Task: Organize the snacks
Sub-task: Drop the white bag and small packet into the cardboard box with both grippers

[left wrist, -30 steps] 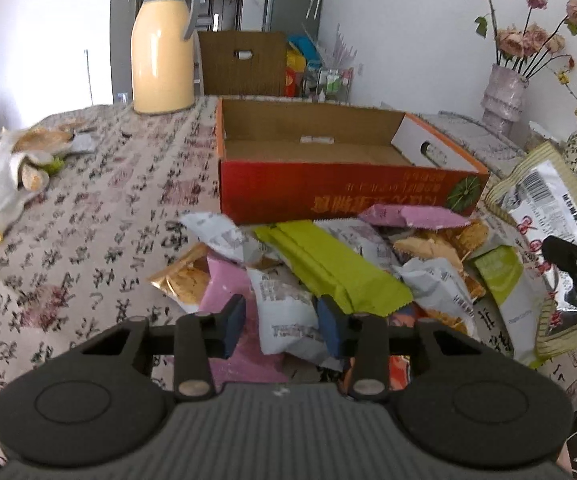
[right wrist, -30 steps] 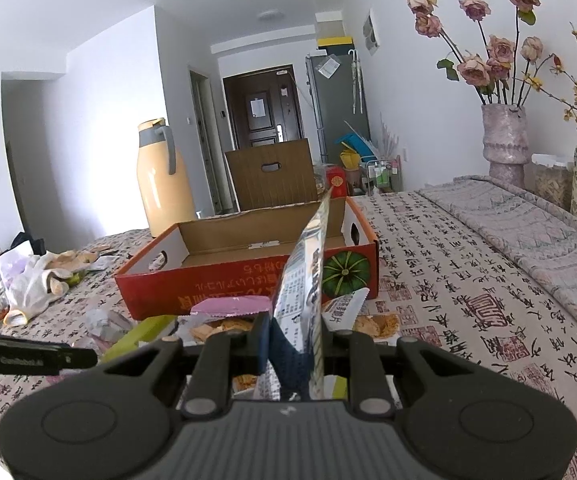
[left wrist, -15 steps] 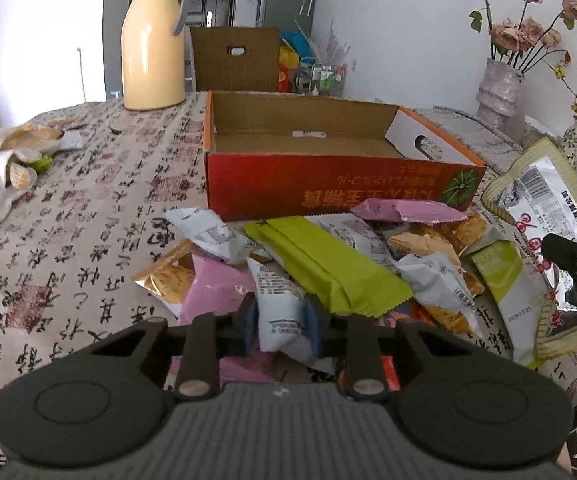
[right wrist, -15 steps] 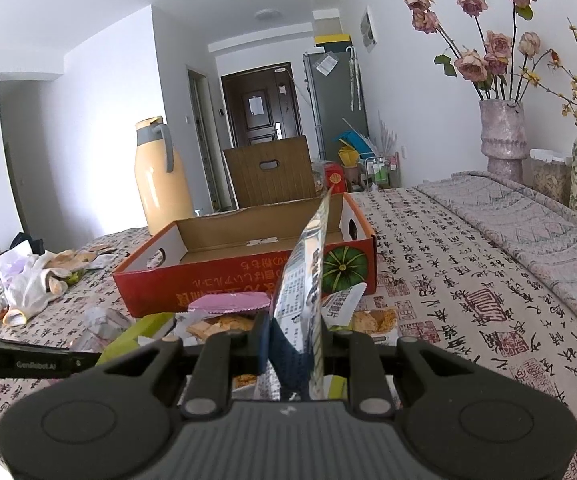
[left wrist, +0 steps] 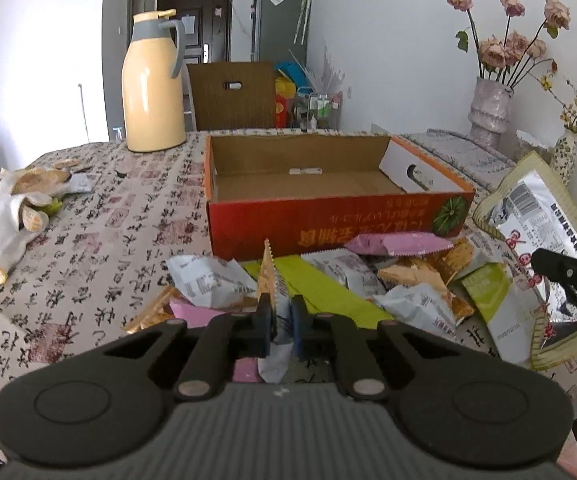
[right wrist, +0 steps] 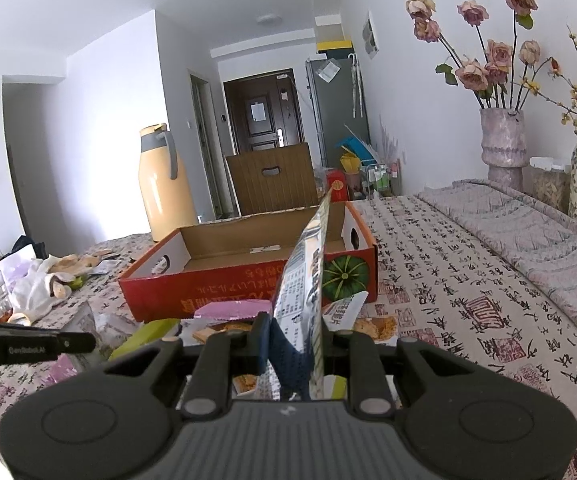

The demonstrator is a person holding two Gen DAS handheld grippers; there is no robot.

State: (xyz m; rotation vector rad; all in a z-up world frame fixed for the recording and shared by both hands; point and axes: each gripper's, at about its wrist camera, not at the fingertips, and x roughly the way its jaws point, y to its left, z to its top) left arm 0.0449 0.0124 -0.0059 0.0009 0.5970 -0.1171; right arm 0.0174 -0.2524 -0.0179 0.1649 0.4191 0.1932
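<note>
My left gripper [left wrist: 280,320] is shut on a small snack packet [left wrist: 271,276], which stands edge-on between the pads with its serrated end up. It hangs over a pile of packets: a green one [left wrist: 328,288], a pink one [left wrist: 392,244] and a white one [left wrist: 208,280]. Behind the pile an open red cardboard box [left wrist: 328,224] sits with nothing inside. My right gripper [right wrist: 294,334] is shut on a large silver snack bag [right wrist: 308,280], held upright in front of the box [right wrist: 228,280]. In the left wrist view that bag [left wrist: 536,216] shows at the right.
A yellow thermos jug [left wrist: 150,88] and a brown chair back [left wrist: 232,96] stand beyond the box. White cloth and scraps [left wrist: 0,216] lie at the left. Vases with flowers [left wrist: 488,112] line the right wall. Printed tablecloth [right wrist: 468,280] lies bare to the right.
The left jaws closed on a small packet in the pile, and it now stands upright between the pads. The right gripper and its bag have not moved.
</note>
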